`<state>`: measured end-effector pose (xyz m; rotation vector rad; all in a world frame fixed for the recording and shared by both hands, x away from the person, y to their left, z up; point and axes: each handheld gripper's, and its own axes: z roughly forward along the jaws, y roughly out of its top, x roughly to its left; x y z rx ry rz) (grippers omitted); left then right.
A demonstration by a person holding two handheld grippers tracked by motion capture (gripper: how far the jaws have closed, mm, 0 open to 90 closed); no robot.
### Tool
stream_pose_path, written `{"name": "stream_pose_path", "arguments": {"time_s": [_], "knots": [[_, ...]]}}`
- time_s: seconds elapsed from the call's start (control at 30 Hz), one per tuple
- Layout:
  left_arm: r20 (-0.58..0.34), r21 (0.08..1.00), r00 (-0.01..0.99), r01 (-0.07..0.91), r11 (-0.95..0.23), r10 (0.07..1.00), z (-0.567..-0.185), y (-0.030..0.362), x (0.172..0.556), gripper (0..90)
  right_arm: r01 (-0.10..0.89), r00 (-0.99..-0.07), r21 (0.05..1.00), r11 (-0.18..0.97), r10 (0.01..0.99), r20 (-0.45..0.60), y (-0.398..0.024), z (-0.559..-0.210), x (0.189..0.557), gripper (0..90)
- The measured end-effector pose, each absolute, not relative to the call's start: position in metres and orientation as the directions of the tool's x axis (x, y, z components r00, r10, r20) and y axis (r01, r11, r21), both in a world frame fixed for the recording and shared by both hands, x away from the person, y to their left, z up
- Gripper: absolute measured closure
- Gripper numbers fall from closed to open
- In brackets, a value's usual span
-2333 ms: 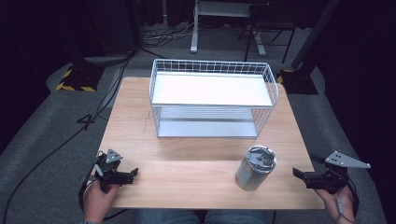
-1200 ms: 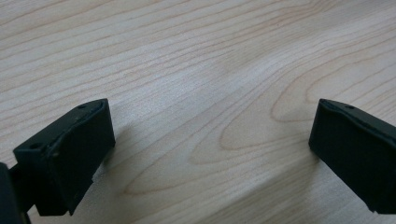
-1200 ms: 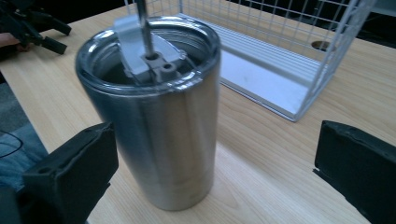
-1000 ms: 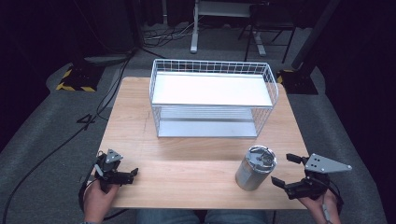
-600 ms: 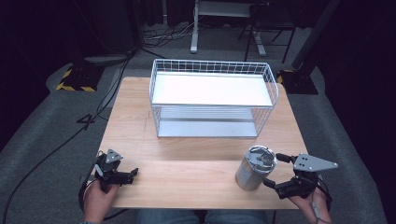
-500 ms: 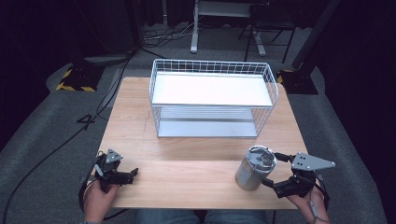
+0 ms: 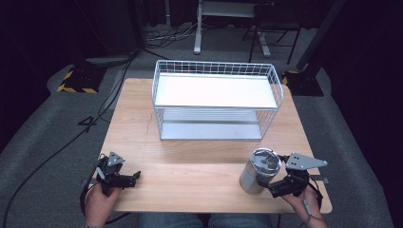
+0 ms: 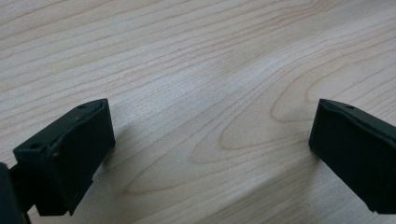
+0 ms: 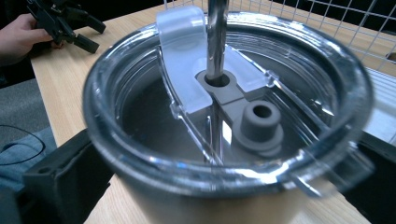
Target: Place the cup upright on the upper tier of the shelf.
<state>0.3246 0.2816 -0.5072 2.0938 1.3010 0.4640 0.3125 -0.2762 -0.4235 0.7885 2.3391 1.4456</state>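
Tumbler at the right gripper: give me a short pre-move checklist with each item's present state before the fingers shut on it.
1. Tumbler upright on the table: ok.
2. Right gripper open, a finger on each side of the tumbler: ok.
3. Fingers already touching the tumbler wall: cannot tell.
4. Clear lid seated, metal straw through its hole: ok.
5. Left gripper open over bare wood, apart from the tumbler: ok.
6. Wire basket standing apart from the tumbler: ok.

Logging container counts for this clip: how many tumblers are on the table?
1: the steel tumbler stands at the table's front right, between the right gripper's jaws.
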Motion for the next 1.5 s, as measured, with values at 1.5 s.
{"name": "stream_pose_path", "arguments": {"time_s": [1.5], "knots": [[-0.029,0.668,0.451,0.673,-0.319,0.892,-0.507,0.282,0.325,0.6,0.292,-0.813,0.868,0.402,0.582,0.004,-0.258,-0.406,0.321,3.7]]}}
